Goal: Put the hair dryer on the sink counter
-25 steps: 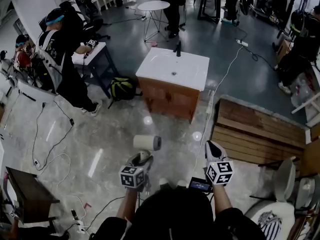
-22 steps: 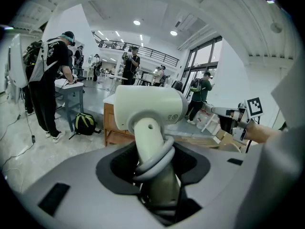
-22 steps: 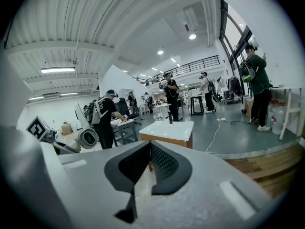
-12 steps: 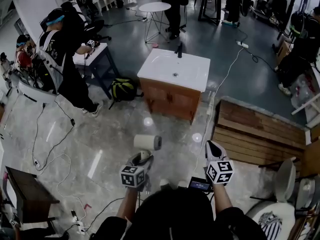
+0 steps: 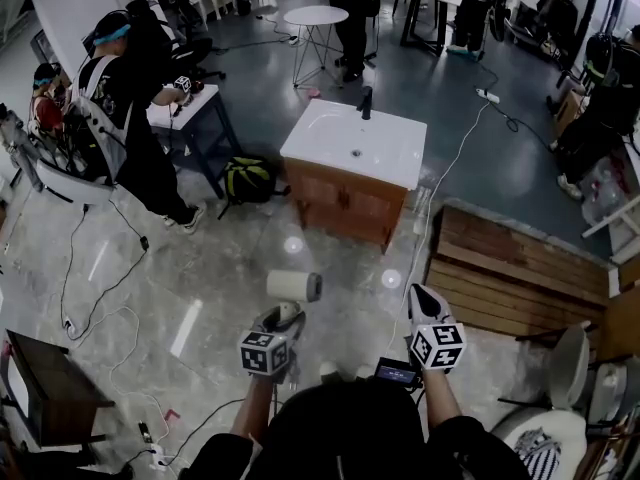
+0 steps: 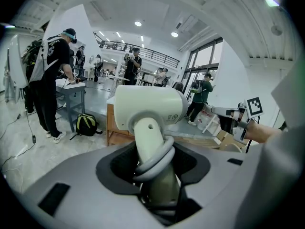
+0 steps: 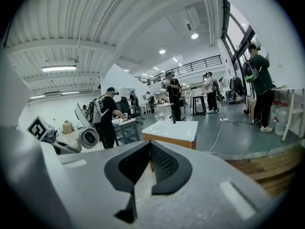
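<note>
Cream-white smooth plastic forms the hair dryer (image 5: pixel 293 286): a short, cylindrical barrel with a rounded rear shell, set crosswise on a straight tubular handle. The handle has a small round hole near its upper end. A grey rubbery cord (image 6: pixel 155 159) is wound in two tight loops around the middle of the handle.

The left gripper (image 5: pixel 282 316) is clamped on the handle. In the left gripper view its matte grey jaws enclose the lower handle on both sides, with dark pads bearing on the handle and cord loops. The barrel projects above and beyond the jaw tips. The hair dryer is carried in the air over the floor (image 5: pixel 200 268), in front of the person.

The right gripper (image 5: pixel 420 298) is empty. In the right gripper view its dark textured pads meet at the tips, so the jaws stand together with nothing between them. It is held beside the left gripper, apart from the hair dryer.

The sink counter (image 5: pixel 320 138) has a glossy white rectangular top with a shallow basin. A dark upright faucet (image 5: pixel 365 103) stands at the far edge of the top. A brown wooden cabinet (image 5: pixel 340 203) carries the top. The sink counter stands ahead of both grippers, well apart from the hair dryer.

The floor is polished grey stone with light reflections. A slatted wooden platform (image 5: pixel 510 258) lies to the right of the cabinet.
</note>
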Demonstrator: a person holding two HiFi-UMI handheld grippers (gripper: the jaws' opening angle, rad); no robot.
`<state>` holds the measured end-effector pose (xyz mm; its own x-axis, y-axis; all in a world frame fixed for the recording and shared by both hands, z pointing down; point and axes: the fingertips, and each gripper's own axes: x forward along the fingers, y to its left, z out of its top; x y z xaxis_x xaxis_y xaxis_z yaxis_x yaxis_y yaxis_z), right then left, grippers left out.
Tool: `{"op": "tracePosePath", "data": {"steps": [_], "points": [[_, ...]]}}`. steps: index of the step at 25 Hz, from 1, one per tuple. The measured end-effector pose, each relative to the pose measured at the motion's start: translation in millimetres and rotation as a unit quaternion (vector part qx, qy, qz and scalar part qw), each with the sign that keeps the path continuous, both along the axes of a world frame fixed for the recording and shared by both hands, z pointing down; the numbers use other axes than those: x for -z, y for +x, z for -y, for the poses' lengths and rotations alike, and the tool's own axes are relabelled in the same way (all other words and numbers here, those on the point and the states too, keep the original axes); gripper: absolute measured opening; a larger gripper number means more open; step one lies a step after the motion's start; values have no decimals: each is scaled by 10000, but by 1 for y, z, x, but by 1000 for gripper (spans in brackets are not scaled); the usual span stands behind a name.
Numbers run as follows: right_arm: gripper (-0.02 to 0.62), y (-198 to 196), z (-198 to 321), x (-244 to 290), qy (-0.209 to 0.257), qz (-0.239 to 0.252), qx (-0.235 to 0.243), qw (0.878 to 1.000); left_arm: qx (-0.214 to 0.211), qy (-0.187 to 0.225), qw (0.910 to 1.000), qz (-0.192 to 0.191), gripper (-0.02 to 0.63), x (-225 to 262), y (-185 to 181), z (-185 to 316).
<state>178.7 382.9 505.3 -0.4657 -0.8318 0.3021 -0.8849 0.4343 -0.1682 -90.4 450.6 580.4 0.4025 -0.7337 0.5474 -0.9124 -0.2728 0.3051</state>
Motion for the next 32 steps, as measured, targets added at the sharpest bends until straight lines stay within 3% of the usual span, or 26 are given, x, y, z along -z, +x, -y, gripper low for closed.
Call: {"op": "tracePosePath", "data": {"steps": [21, 32], "points": [[3, -36, 23, -8, 5, 16, -23, 10000, -144, -57, 9999, -44, 195, -17, -27, 25], [3, -44, 88, -15, -31, 80, -25, 10000, -143, -116, 9998, -30, 195, -23, -33, 86]]}}
